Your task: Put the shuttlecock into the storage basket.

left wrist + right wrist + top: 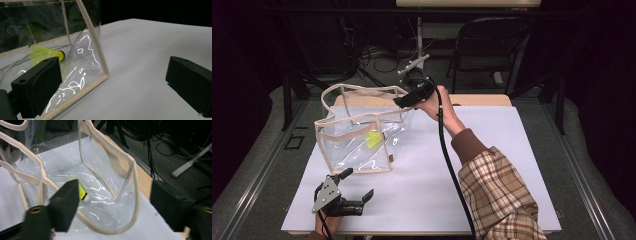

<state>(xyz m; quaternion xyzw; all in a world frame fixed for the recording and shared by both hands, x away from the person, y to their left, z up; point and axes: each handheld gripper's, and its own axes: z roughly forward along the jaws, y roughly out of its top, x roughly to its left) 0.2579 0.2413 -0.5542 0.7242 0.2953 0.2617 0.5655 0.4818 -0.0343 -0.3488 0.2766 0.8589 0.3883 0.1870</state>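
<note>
A yellow shuttlecock (pixel 372 138) lies inside the clear bag (pixel 343 150), right gripper (pixel 404 100) at its rim, fingers apart.

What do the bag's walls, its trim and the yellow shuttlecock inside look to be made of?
Bag walls: clear, glossy soft plastic, probably vinyl; they crease, throw bright glare and show the table through them.
Trim: matte beige strip along the edges and handles, likely fabric or faux-leather binding; too smooth to tell which.
Shuttlecock: translucent yellow skirt, seemingly plastic, with a pale rounded tip, perhaps cork or foam.
</note>
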